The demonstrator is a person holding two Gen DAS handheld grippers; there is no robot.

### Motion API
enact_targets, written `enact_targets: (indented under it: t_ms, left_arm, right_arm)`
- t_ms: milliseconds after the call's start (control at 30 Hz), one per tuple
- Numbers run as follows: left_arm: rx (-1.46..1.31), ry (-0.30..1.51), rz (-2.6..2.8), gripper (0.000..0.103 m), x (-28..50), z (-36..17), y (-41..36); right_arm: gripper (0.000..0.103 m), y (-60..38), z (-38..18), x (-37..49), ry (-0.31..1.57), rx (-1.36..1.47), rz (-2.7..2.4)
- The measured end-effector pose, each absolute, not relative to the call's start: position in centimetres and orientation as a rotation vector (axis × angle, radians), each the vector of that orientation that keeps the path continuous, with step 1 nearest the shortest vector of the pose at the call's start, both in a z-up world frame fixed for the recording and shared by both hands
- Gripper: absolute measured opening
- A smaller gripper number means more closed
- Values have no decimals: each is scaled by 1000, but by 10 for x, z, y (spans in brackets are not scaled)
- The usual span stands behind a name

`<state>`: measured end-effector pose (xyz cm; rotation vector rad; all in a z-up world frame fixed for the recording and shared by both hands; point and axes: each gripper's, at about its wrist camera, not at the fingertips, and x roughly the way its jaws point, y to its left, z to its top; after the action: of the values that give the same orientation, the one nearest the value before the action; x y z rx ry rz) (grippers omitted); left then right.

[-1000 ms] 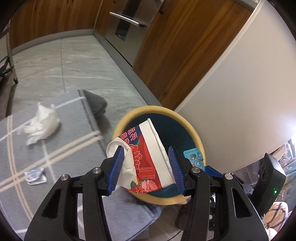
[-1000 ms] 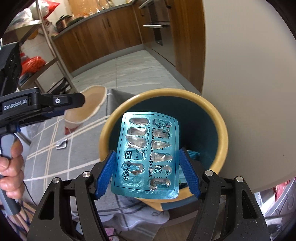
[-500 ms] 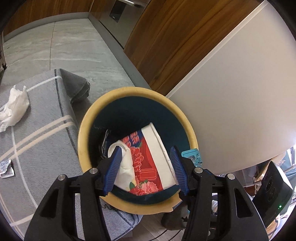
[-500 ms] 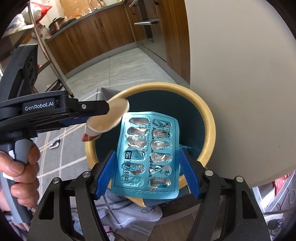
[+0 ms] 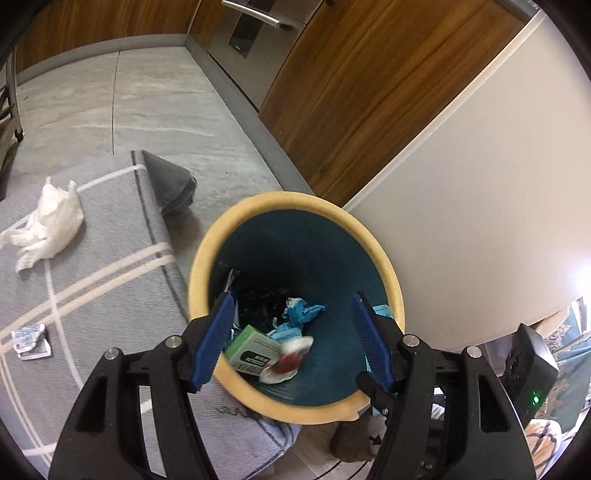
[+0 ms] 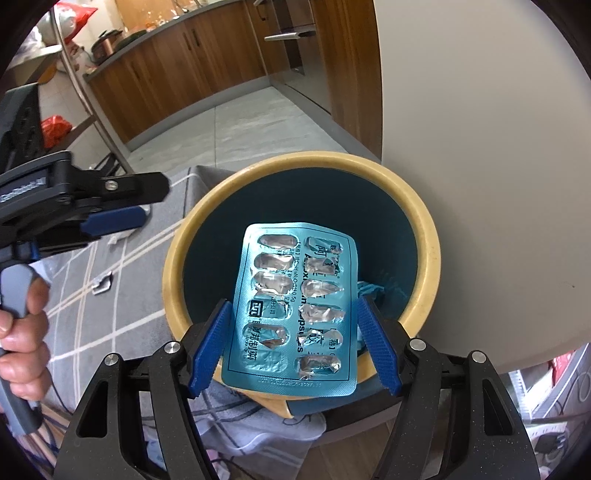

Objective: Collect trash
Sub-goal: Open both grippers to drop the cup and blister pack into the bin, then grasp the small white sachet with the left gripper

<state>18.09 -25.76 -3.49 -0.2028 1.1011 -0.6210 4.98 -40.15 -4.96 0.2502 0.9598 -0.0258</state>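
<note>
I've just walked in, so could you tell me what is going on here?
A person is binning trash with two handheld grippers. The left gripper hangs open over the yellow-rimmed bin, with a red-and-white cup inside among other rubbish. The right gripper holds a blister pack above it. A tissue lies on the rug.

A grey rug [image 5: 110,236] with pale crossing stripes is lying over the grey stone floor [image 5: 159,96], one corner [image 5: 170,184] folding back on itself. Wooden cabinets [image 5: 354,92] are running along the far wall, framing a steel oven door [image 5: 255,33] with a bar handle. A white panel [image 5: 480,192] (plain, unmarked) is standing at the right. On the counter [image 6: 147,37] a pot [image 6: 105,42] is sitting.
</note>
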Motion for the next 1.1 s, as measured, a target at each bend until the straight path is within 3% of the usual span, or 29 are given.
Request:
enact_targets:
  t_ms: [400, 633, 1100]
  left_arm:
    - [-166, 1079, -577, 65, 180, -27, -218]
    - [-148, 1071, -530, 66, 182, -30, -186]
    - [-106, 1078, -359, 71, 183, -46, -98]
  right_arm:
    - [72, -397, -63, 64, 1004, 244, -62]
    - [81, -393, -60, 67, 987, 255, -76]
    - [81, -360, -38, 70, 933, 228, -13]
